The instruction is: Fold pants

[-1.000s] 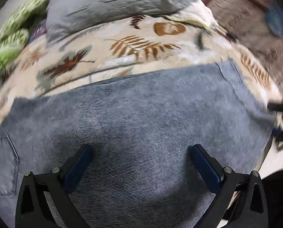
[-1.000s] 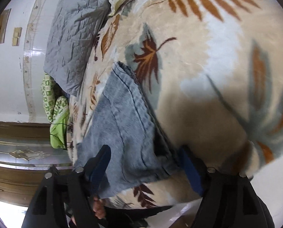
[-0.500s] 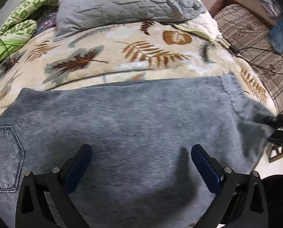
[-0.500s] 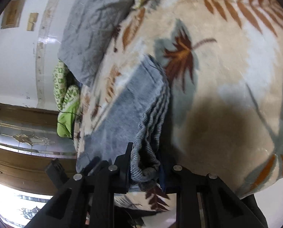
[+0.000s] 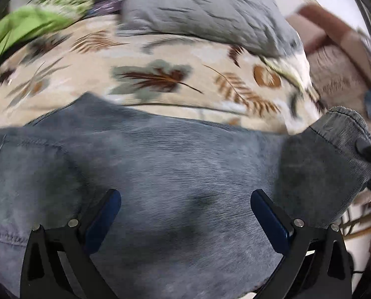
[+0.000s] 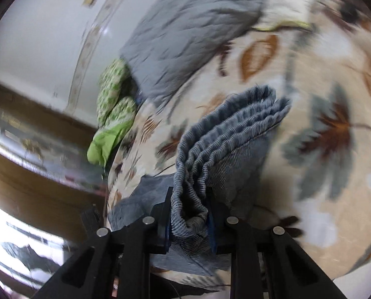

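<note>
Grey-blue corduroy pants lie spread across a leaf-patterned blanket on a bed. My left gripper is open, hovering over the middle of the pants with cloth between its blue pads. My right gripper is shut on the bunched hem end of the pants and holds it lifted off the blanket. That lifted end shows at the right in the left wrist view, curling over the flat part.
A grey quilted pillow lies at the head of the bed, also in the right wrist view. Green cloth is bunched at the far left. A striped sofa stands beyond the bed's right edge.
My right gripper closed on the pants' hem end, then lifted and carried it toward the waist end. The left gripper stayed open and shifted left over the pants.
</note>
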Motion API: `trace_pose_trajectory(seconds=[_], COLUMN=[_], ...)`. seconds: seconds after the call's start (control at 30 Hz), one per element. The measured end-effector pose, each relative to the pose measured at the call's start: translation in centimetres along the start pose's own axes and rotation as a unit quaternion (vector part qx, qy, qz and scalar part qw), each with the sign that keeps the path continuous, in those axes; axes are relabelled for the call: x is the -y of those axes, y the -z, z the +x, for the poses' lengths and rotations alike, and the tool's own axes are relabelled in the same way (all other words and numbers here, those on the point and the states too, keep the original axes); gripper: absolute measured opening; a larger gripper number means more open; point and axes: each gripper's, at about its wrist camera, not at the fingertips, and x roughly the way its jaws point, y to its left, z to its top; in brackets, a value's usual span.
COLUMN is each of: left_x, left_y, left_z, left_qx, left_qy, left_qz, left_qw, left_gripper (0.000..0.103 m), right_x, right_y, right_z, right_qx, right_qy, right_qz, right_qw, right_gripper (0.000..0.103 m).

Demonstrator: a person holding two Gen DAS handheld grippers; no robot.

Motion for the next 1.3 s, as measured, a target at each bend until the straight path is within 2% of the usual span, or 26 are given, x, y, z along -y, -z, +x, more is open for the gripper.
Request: trace_pose_trajectory(seconds=[0.1, 0.13, 0.27, 0.4, 0.47, 0.53, 0.57, 0.63, 0.7, 0.8, 0.87, 0.93, 1.07, 1.13, 1.2, 1.3], left_x=[-1.6, -2.3, -6.4, -10.4, -11.2, -11.7, -11.6, -11.2, -10.8, -10.1, -9.6, -9.1, -6.2, -3.8, -1.8, 0.4], left_y=[1.1, 1.6, 2.4, 2.6, 2.6, 2.7, 2.7, 2.7, 2.8, 2.7, 2.8, 2.9, 3.4, 3.9, 4.4, 5.2], left_z=[-0.8, -1.4, -5.6, -9.7, -10.1, -9.8, -9.5, -9.0, -8.8, -9.2, -9.6, -9.6, -9.0, -8.3, -7.4, -4.8], left_qx=[-0.011, -0.003, 0.070, 0.139, 0.155, 0.154, 0.151, 0.147, 0.148, 0.162, 0.172, 0.174, 0.179, 0.176, 0.173, 0.147], left_qy=[0.028, 0.027, -0.035, -0.101, -0.131, -0.130, -0.125, -0.128, -0.127, -0.119, -0.113, -0.098, -0.072, -0.069, -0.081, -0.139], left_qz=[-0.029, -0.036, -0.070, -0.099, -0.099, -0.103, -0.102, -0.086, -0.073, -0.065, -0.058, -0.048, -0.003, 0.047, 0.090, 0.166], left_qw=[0.9991, 0.9990, 0.9945, 0.9801, 0.9741, 0.9740, 0.9753, 0.9770, 0.9781, 0.9774, 0.9768, 0.9786, 0.9813, 0.9809, 0.9774, 0.9652], left_gripper=[0.103, 0.103, 0.103, 0.103, 0.103, 0.103, 0.103, 0.103, 0.103, 0.103, 0.103, 0.103, 0.103, 0.103, 0.103, 0.103], right_x=[-4.2, -5.7, -9.5, -9.9, -9.3, -8.5, -8.2, -8.1, -8.3, -8.9, -8.4, -7.8, -6.1, -5.2, -4.1, -3.5], right_y=[0.3, 0.6, 2.4, 6.0, 8.1, 9.5, 9.8, 9.6, 9.1, 7.9, 7.1, 6.0, 3.7, 2.5, 1.4, 0.7], right_z=[2.6, 3.7, 7.7, 13.0, 15.7, 17.8, 18.1, 17.4, 15.6, 13.5, 12.0, 10.8, 10.1, 10.1, 10.5, 13.2], right_qx=[-0.026, -0.035, -0.077, -0.147, -0.185, -0.206, -0.201, -0.189, -0.171, -0.155, -0.133, -0.106, -0.061, -0.048, -0.044, -0.061], right_qy=[0.003, 0.001, 0.001, 0.004, 0.020, 0.020, 0.015, -0.012, -0.036, -0.083, -0.096, -0.070, 0.037, 0.036, 0.032, 0.062], right_qz=[-0.038, -0.053, -0.091, -0.096, -0.092, -0.088, -0.086, -0.081, -0.085, -0.096, -0.089, -0.090, -0.085, -0.075, -0.059, -0.052], right_qw=[0.999, 0.998, 0.993, 0.984, 0.978, 0.974, 0.976, 0.979, 0.981, 0.980, 0.982, 0.988, 0.994, 0.995, 0.997, 0.995], right_gripper=[0.023, 0.023, 0.023, 0.027, 0.033, 0.041, 0.042, 0.059, 0.067, 0.069, 0.069, 0.069, 0.069, 0.066, 0.060, 0.054])
